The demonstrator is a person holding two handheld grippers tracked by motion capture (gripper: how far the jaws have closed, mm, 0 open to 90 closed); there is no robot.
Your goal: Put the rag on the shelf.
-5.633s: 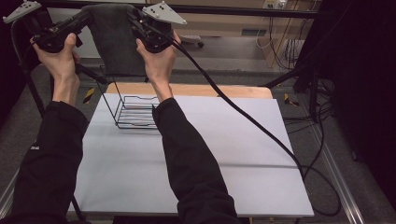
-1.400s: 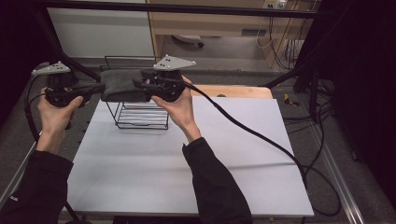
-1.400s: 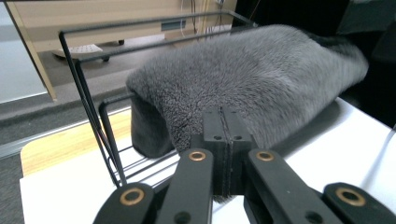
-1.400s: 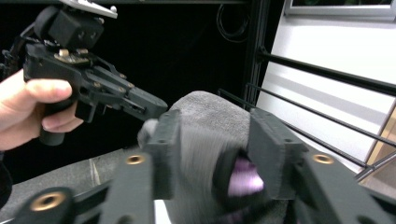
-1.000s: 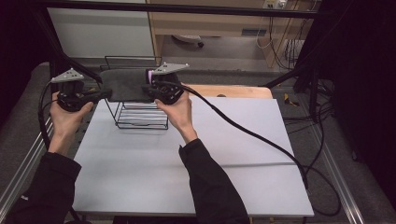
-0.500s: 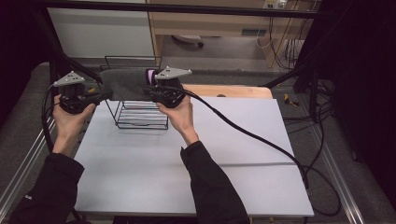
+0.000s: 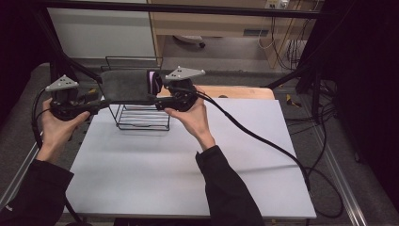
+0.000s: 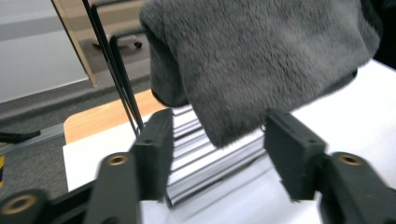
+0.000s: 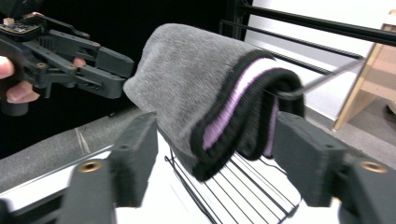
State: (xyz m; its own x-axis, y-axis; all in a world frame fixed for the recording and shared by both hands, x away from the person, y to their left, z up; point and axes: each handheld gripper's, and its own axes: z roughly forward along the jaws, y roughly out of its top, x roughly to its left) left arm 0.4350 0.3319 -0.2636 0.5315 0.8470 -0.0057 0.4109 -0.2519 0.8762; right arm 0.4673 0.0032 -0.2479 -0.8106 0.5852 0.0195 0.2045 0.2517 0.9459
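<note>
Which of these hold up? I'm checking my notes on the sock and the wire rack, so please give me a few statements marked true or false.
1. The grey sock hangs over the top of the black wire rack. True.
2. The left claw is clamped on the sock. False: its jaws have just been opening and stand apart, either side of the sock's end.
3. The sock's cuff has a purple stripe. True.
4. The right claw holds a spoon. False: it is open, jaws either side of the cuff.
5. The rack stands on the floor. False: it stands on the white table.
</note>
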